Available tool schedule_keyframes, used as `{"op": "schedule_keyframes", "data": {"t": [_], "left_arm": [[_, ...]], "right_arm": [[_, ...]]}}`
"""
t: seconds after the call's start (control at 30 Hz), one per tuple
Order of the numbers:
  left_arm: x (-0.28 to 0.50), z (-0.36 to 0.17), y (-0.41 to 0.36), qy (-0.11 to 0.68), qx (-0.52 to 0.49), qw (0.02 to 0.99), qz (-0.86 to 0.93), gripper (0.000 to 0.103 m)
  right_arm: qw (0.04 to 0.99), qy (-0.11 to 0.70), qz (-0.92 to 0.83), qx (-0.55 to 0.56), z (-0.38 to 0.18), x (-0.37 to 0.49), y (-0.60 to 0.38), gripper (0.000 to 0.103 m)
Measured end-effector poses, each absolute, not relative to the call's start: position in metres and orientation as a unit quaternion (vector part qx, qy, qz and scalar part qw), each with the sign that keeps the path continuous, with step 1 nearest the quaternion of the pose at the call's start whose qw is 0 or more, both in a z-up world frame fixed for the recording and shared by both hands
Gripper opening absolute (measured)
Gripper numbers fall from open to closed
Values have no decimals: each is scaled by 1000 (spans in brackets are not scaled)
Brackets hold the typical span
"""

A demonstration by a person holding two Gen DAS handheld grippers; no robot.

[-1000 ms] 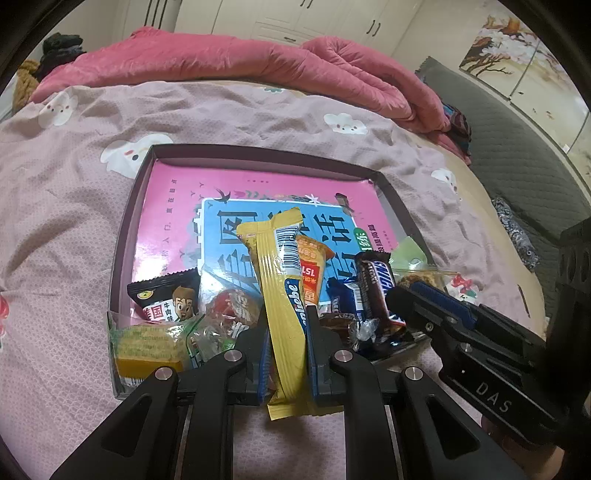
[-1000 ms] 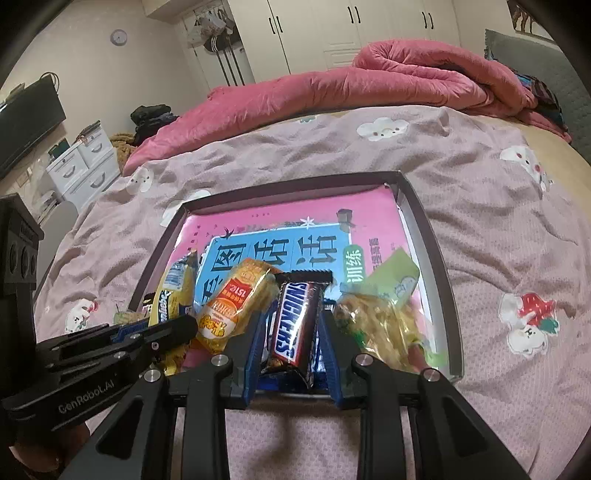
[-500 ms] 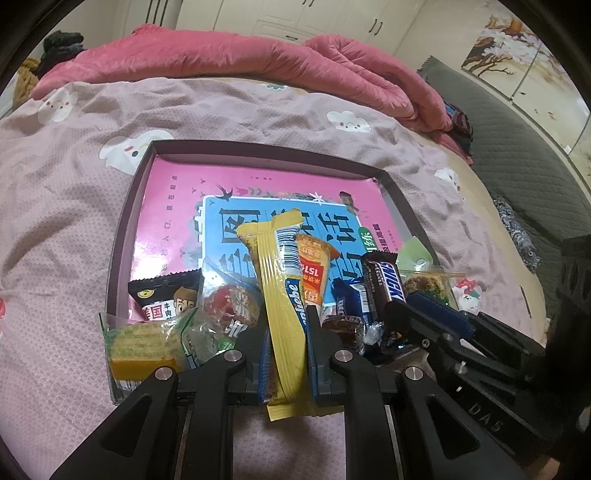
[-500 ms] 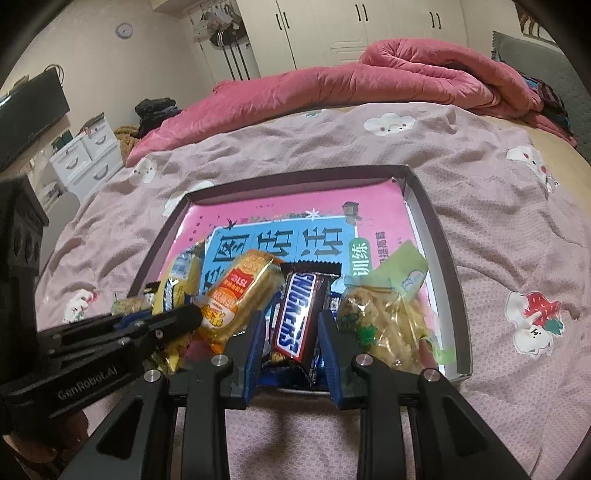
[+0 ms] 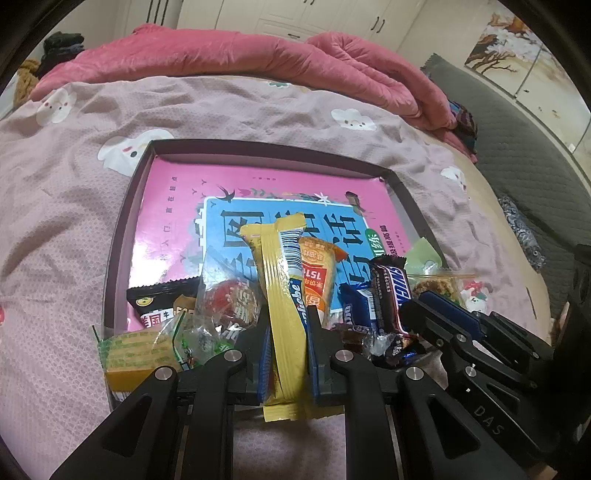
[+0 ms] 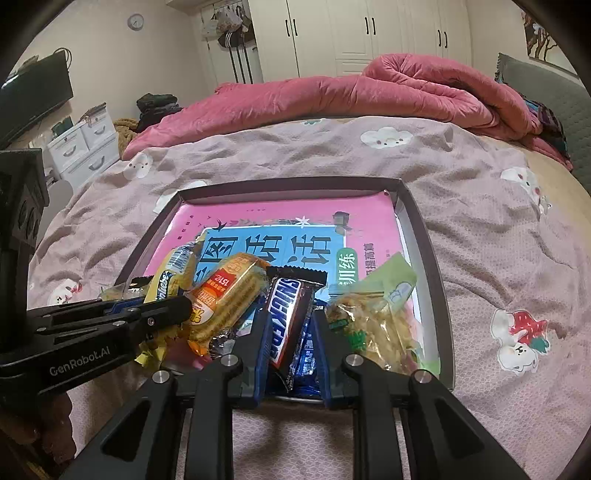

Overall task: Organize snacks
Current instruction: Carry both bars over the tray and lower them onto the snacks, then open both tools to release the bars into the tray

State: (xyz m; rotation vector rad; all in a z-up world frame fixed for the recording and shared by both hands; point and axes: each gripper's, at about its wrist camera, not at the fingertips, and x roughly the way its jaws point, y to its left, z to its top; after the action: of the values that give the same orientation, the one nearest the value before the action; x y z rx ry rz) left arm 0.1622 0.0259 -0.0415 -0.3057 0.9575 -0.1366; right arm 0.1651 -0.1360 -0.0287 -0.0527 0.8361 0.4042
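Left wrist view: a pink cartoon-print bedsheet (image 5: 74, 221) carries a dark-rimmed tray (image 5: 122, 229) holding a pink book; the left claw (image 5: 288, 354) clamps a yellow wafer bar (image 5: 284, 295) at the tray's near edge. Right wrist view: white wardrobes (image 6: 332, 33) behind a rumpled pink duvet (image 6: 332, 96); the right claw (image 6: 291, 332), its jaws just closing, grips a Snickers bar (image 6: 286, 314) among crowding snack packets.

The room is lit by warm, even indoor light from above, moderately bright, with a pinkish cast over the bed (image 5: 258, 107). Shadows are soft; the darkest pool lies under the near edge of the tray (image 6: 424, 236). Glare streaks the shiny wrappers, strongest on the Snickers bar (image 6: 286, 314). Both views bulge like a fishbowl, with wardrobe doors (image 6: 332, 33) bending at the far edge and black corners. Close parts look slightly soft; the middle is sharp.
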Motion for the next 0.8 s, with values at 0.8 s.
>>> {"op": "schedule_keyframes", "data": {"t": [0.8], "left_arm": [[167,-45,26,462,-145,873,-58,17]], "right_arm": [[891,405,202,-22,-30,160,-133,22]]}}
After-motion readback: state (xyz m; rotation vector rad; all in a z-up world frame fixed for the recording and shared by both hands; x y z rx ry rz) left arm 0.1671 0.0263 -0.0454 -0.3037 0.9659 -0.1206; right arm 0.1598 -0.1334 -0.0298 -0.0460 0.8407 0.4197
